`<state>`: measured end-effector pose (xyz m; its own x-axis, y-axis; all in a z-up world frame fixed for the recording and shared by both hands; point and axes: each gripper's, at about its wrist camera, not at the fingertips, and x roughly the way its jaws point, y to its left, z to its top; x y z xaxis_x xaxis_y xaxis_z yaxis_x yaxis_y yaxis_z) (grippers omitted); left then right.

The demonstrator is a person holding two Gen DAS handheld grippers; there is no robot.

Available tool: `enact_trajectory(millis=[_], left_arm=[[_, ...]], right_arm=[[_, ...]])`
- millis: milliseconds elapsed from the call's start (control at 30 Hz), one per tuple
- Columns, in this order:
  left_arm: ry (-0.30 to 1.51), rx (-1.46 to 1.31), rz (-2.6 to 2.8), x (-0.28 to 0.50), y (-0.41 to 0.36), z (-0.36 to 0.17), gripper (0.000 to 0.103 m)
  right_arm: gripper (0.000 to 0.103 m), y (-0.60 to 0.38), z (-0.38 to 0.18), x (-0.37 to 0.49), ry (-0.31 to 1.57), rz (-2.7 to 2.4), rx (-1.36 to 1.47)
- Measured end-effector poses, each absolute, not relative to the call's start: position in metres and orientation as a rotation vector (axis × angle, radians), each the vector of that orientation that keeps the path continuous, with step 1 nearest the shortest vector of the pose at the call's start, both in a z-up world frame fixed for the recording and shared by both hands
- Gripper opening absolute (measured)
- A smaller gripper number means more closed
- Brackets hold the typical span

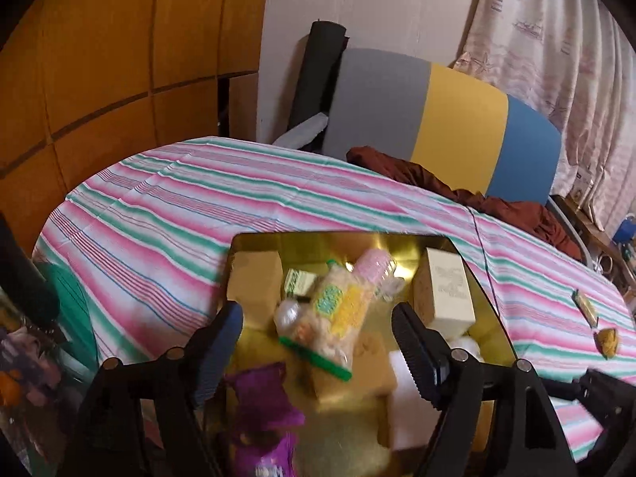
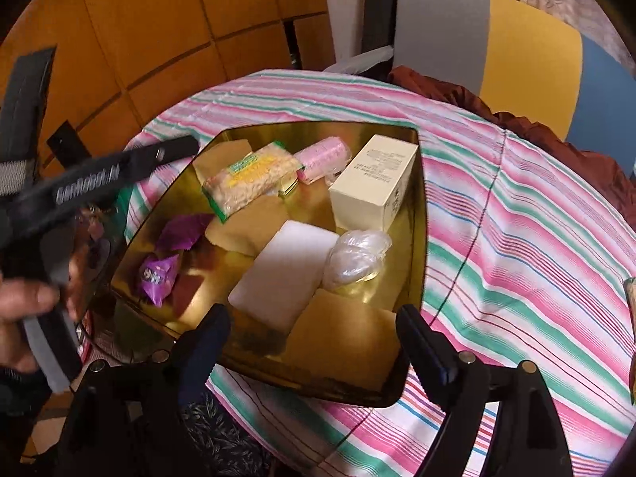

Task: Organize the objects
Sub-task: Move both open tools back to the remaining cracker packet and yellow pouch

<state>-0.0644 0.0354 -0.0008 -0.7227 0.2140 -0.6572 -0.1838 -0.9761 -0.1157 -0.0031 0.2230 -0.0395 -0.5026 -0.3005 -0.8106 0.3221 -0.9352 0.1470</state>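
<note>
Both grippers' jaws gape wide over the gold tray (image 2: 417, 214), snack packet (image 1: 334, 318) lying free beyond them.

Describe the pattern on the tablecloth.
Tablecloth: pink, green and white stripes with thin blue lines; clearest in the right wrist view.

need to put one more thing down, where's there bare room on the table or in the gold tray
The striped tablecloth is bare on the side of the gold tray nearest the cream box, and beyond the tray toward the grey, yellow and blue chair. Inside, the tray is crowded: snack packet, white sponge block, purple wrappers.
</note>
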Motion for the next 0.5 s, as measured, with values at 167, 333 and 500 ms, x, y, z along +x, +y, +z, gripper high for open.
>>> enact_trajectory(millis=[167, 333, 500], left_arm=[[-0.027, -1.031, 2.737, -0.049, 0.041, 0.003, 0.087], [0.006, -0.994, 2.744, -0.038, 0.047, 0.011, 0.093], [0.009, -0.980, 2.725, -0.029, 0.053, 0.015, 0.095]], right_arm=[[0.087, 0.229, -0.034, 0.000, 0.010, -2.496, 1.297], [0.087, 0.232, -0.028, 0.003, 0.062, -2.580, 1.265], [0.087, 0.240, -0.021, 0.004, 0.100, -2.675, 1.231]])
